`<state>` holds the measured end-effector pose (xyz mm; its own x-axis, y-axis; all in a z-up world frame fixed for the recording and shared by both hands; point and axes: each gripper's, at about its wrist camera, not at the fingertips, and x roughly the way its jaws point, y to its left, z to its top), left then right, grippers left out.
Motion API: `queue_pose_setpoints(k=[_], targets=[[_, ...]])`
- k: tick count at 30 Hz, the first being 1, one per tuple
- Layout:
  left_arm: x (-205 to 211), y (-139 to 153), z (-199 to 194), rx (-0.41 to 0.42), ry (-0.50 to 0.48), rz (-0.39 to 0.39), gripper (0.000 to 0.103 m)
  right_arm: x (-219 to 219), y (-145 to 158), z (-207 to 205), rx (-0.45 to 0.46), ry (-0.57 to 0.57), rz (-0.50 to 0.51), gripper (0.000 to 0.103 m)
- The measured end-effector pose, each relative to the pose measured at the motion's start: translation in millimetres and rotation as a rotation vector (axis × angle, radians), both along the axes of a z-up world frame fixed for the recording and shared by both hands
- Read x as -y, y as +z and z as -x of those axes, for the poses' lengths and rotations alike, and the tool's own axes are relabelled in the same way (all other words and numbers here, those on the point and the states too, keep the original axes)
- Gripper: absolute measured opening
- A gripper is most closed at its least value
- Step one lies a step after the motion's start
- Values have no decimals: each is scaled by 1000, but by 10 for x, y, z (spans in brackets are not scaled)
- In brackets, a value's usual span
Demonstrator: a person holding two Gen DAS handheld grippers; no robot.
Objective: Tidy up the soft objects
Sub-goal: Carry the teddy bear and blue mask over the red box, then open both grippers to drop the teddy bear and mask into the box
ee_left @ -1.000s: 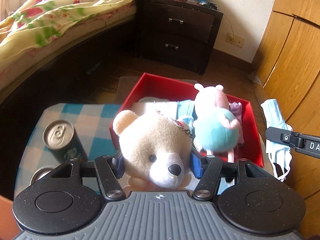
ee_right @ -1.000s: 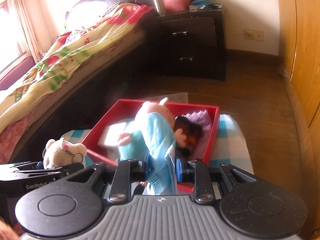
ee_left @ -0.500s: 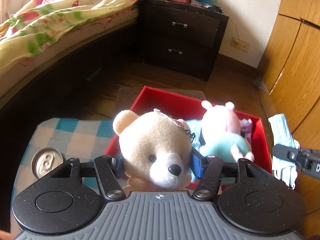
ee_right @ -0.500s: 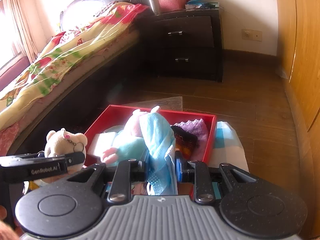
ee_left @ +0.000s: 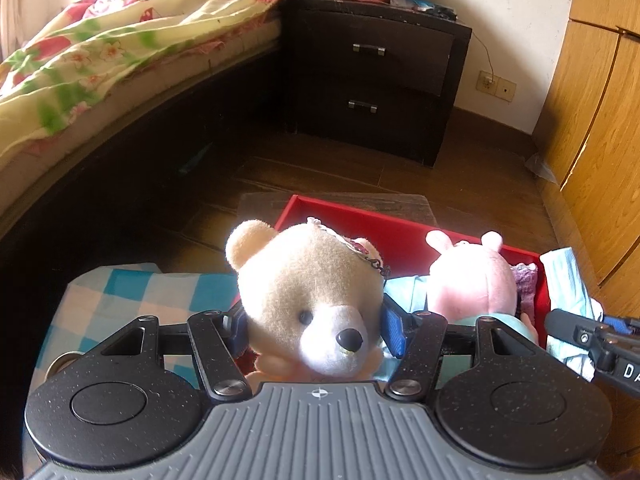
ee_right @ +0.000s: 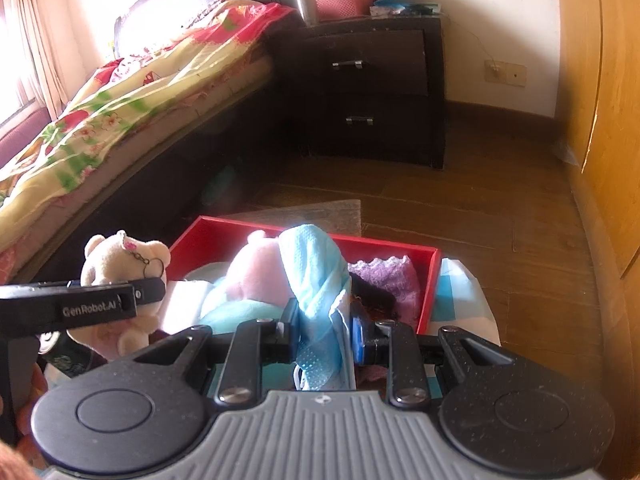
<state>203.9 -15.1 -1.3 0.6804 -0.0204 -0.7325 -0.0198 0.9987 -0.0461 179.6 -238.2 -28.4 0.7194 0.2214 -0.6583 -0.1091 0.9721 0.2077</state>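
Observation:
My left gripper (ee_left: 314, 320) is shut on a beige teddy bear (ee_left: 308, 280) with a key chain, held above the near left edge of the red box (ee_left: 360, 224). The bear also shows in the right wrist view (ee_right: 120, 264). My right gripper (ee_right: 322, 328) is shut on a light blue face mask (ee_right: 316, 276), which also shows in the left wrist view (ee_left: 568, 280), held above the box's near right side. In the box (ee_right: 392, 246) lie a pink pig plush in a teal dress (ee_left: 470, 284) and a purple knitted cloth (ee_right: 384, 280).
The box stands on a small table with a blue checked cloth (ee_left: 132, 296). A can top (ee_left: 60, 360) peeks out at the left. A bed (ee_left: 100, 60) is at left, a dark nightstand (ee_left: 372, 76) behind, wooden wardrobe doors (ee_left: 600, 140) at right.
Both grippers have lifted and tilted up with the bear and the mask still held. The can has slid nearly out of the left wrist view. The pig plush has tipped over in the box.

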Motion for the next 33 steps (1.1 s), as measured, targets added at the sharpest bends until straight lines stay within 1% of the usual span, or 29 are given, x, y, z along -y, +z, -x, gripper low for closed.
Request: queue_pose_setpoints(k=[4, 6, 8, 10, 11, 14, 16, 25, 33], targets=[[13, -38, -67, 1, -5, -3, 65, 10, -101, -83, -16, -3, -9, 5], [22, -46, -78, 0, -13, -1, 67, -9, -124, -96, -16, -5, 4, 14], [26, -50, -77, 3, -10, -6, 70, -27, -127, -84, -9, -20, 20, 37], [18, -56, -75, -4, -9, -6, 70, -31, -115, -73, 7, -42, 46, 51], [19, -54, -75, -9, -8, -6, 72, -21, -107, -73, 9, -44, 47, 52], [21, -28, -58, -11, -8, -6, 73, 28, -77, -59, 5, -42, 4, 52], [34, 2, -40, -6, -7, -12, 73, 25, -56, -39, 7, -37, -8, 52], [54, 139, 37, 12, 3, -35, 74, -41, 53, 68, 23, -27, -11, 52], [95, 364, 232, 55, -4, -37, 75, -34, 196, 184, 42, -24, -27, 52]])
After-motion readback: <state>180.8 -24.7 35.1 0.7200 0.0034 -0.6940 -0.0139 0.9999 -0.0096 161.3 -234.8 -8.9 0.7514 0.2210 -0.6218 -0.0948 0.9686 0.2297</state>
